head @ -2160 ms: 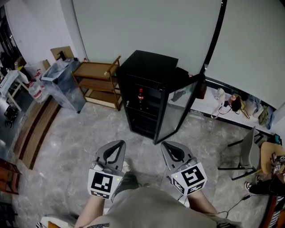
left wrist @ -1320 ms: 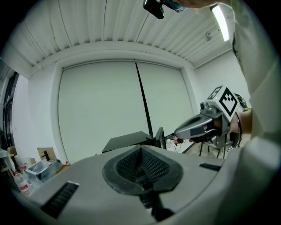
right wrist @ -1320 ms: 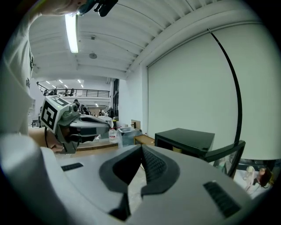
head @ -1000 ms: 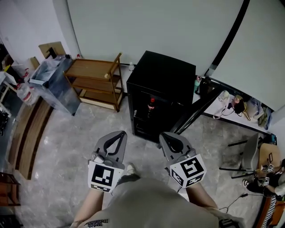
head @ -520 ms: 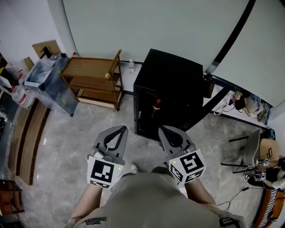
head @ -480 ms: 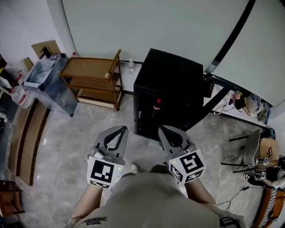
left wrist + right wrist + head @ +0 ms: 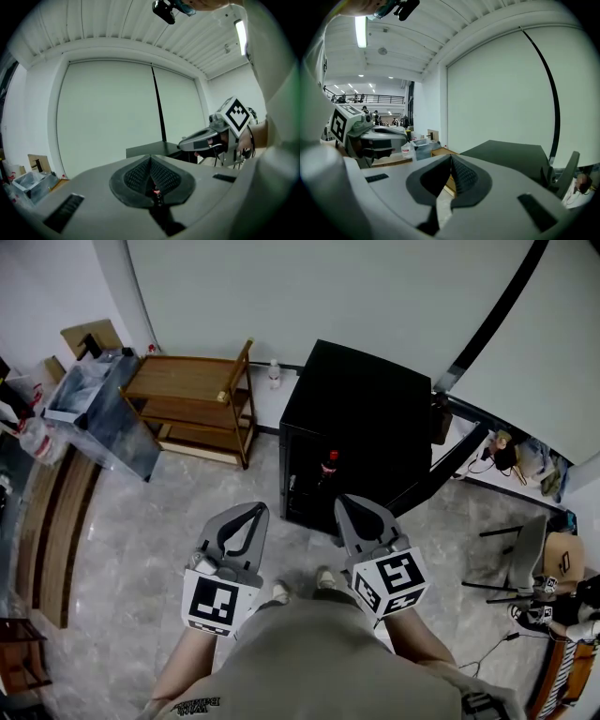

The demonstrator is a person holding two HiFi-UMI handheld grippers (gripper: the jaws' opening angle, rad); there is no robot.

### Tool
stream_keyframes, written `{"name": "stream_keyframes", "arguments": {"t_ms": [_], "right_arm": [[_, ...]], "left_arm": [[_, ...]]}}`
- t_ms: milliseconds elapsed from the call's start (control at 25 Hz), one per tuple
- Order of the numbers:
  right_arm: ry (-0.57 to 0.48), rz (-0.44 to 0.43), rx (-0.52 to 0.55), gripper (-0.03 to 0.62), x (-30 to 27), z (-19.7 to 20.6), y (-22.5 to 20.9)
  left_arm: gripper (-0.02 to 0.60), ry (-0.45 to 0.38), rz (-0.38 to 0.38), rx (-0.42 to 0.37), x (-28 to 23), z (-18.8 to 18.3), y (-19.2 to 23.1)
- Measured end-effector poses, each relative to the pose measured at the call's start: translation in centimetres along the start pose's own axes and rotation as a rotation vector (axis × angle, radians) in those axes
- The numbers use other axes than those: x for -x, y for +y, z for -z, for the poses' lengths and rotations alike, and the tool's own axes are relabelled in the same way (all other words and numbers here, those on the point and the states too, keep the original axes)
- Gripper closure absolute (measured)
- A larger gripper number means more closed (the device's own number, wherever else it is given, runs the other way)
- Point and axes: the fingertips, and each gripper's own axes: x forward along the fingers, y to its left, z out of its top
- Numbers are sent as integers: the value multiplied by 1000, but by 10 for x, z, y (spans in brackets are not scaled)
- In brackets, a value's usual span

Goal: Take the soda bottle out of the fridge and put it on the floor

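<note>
Soda bottle (image 7: pixel 329 465) stands upright inside the fridge (image 7: pixel 370 395), on a shelf just behind the open front; its red cap and label show against the dark interior. Two seconds ago the fridge stood farther up the head view with its shelves plainly visible. Now it sits nearer the two grippers and is seen more from above, so its black top hides most of the inside. The fridge door (image 7: pixel 439 463) is swung out to the right and appeared earlier as a broad glass pane; it now shows almost edge-on.

The left gripper (image 7: pixel 254 509) and the right gripper (image 7: pixel 343 500) are held side by side as before, both pointing toward the fridge. Their tips now lie close to its lower front edge, though still apart from it. The left gripper view shows its jaws (image 7: pixel 151 161) pressed together with nothing pinched, and a small red speck, likely the bottle, shows through the gap at their base. The right gripper view shows its jaws (image 7: pixel 451 160) closed and empty too.

The wooden shelf cart (image 7: pixel 192 397) to the left of the fridge has slid toward the upper left of the head view. The tips of the person's shoes (image 7: pixel 325 577) now show on the floor (image 7: pixel 141 521) between the grippers.
</note>
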Motion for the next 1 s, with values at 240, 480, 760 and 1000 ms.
{"name": "stream_keyframes", "arguments": {"t_ms": [240, 480, 760, 1000], "right_arm": [[-30, -8, 18, 597, -16, 2, -15], [-15, 31, -30, 595, -29, 31, -51], [15, 21, -63, 487, -54, 60, -73], [55, 37, -57, 484, -80, 88, -95]], "left_arm": [[575, -12, -27, 49, -18, 1, 5], [575, -4, -31, 67, -48, 10, -4], [575, 9, -28, 81, -85, 19, -10], [575, 57, -36, 83, -114, 37, -15]]}}
